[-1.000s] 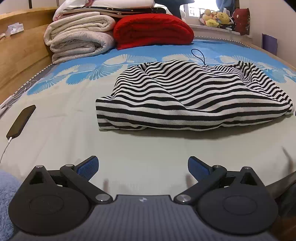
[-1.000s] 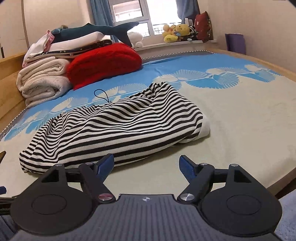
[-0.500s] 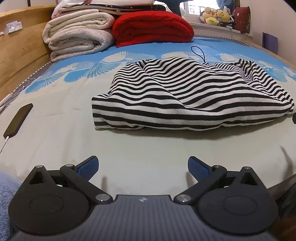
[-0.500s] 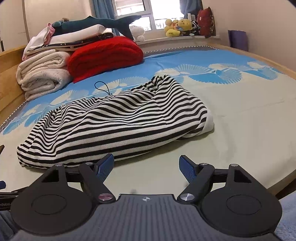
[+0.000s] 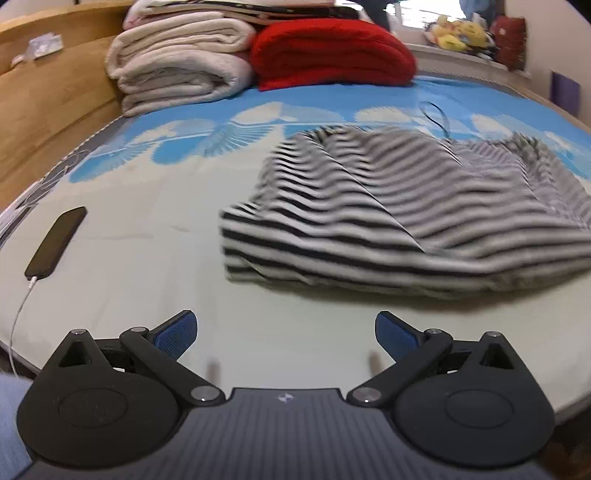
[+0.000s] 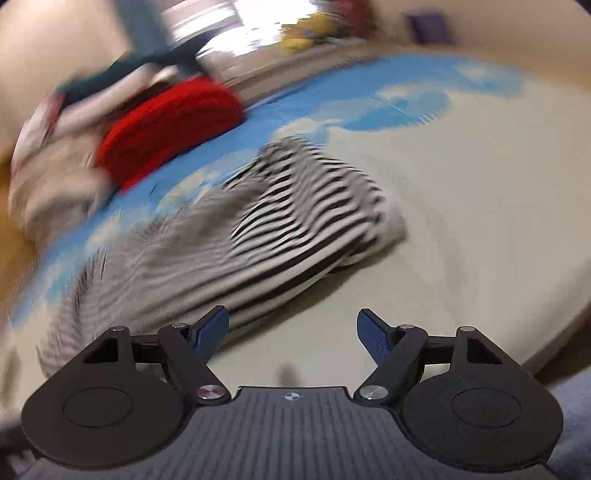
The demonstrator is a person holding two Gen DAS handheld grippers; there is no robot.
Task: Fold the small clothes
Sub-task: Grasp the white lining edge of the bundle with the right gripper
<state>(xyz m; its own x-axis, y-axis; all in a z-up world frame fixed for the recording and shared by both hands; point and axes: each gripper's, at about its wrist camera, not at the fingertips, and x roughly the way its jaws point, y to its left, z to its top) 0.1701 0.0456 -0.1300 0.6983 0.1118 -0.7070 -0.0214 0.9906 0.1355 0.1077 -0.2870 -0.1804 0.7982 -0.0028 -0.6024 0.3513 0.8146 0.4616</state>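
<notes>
A black-and-white striped garment (image 5: 399, 210) lies rumpled in a low heap on the bed, with a thin dark loop of cord at its far edge. My left gripper (image 5: 286, 334) hovers open over bare sheet, short of the garment's near left corner, nothing between its blue pads. In the right wrist view the same striped garment (image 6: 280, 236) is blurred by motion. My right gripper (image 6: 291, 334) is open at the garment's near edge, its left fingertip (image 6: 212, 328) just in front of the cloth and its right one over sheet. Whether that fingertip touches the cloth I cannot tell.
A black phone (image 5: 55, 242) on a white cable lies on the sheet at the left. Folded cream blankets (image 5: 177, 62) and a red blanket (image 5: 332, 51) are stacked at the wooden headboard (image 5: 44, 110). Soft toys (image 5: 458, 31) sit on the window sill. The bed's near edge runs just below both grippers.
Both views have shifted and blurred. The garment has slid right in the left wrist view. The right wrist view has rolled, tilting the bed, and the gripper has come closer to the garment's edge.
</notes>
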